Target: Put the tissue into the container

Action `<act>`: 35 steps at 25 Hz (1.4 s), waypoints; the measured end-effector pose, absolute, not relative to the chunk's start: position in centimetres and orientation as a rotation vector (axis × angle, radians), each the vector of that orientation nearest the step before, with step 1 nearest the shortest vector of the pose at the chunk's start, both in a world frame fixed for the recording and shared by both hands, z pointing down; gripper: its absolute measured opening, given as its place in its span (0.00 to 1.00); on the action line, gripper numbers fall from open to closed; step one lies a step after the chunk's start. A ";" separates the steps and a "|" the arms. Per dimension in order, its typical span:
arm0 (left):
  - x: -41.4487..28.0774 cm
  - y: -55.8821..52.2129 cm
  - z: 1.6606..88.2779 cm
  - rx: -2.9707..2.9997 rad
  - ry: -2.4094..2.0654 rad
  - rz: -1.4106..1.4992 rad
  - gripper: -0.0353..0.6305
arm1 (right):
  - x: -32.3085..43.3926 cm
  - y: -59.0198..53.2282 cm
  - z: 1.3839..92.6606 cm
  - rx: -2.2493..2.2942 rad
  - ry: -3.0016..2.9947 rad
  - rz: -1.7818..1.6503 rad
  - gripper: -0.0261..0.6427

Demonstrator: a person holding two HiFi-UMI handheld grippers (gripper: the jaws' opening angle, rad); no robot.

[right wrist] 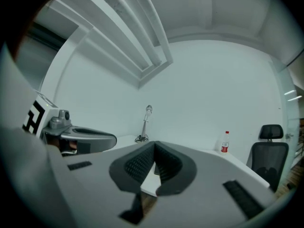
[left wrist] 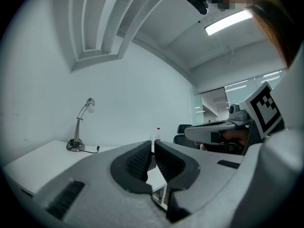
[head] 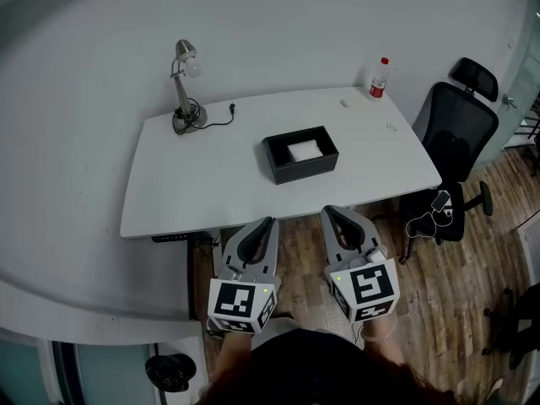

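A black open-topped container stands near the middle of the white table, and a white tissue lies inside it. Both grippers hover in front of the table's near edge, over the wooden floor and short of the container. My left gripper points level at the table with its jaws shut and nothing between them; in the left gripper view its pads meet at the tips. To its right, my right gripper is also shut and empty, and in the right gripper view its ribbed pads are pressed together.
A desk lamp with a coiled cable stands at the table's far left. A red-capped bottle is at the far right corner, with two small white bits nearby. A black office chair stands right of the table.
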State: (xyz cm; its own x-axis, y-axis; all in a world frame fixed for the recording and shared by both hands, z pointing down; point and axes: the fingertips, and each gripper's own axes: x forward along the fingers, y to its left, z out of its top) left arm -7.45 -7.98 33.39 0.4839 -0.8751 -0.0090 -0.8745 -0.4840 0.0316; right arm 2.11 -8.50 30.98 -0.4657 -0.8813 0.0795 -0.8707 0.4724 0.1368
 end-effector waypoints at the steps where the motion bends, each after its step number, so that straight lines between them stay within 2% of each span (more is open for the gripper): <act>1: -7.2 -7.7 33.4 2.683 -1.589 -0.036 0.11 | 2.3 -8.2 30.8 1.538 -2.581 -0.122 0.07; 16: -4.4 -3.4 33.7 2.633 -1.661 0.008 0.11 | 5.7 -4.4 29.9 1.530 -2.534 -0.322 0.07; 35: -1.6 1.7 34.3 2.625 -1.671 0.034 0.11 | 8.4 -0.1 30.2 1.565 -2.596 -0.210 0.07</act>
State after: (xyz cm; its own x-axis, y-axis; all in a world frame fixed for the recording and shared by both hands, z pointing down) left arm -1.64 1.67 34.32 0.4231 -0.9054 0.0344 -0.9061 -0.4229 0.0132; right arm 8.42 -0.07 30.23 -0.4655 -0.8849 0.0164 -0.8707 0.4612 0.1704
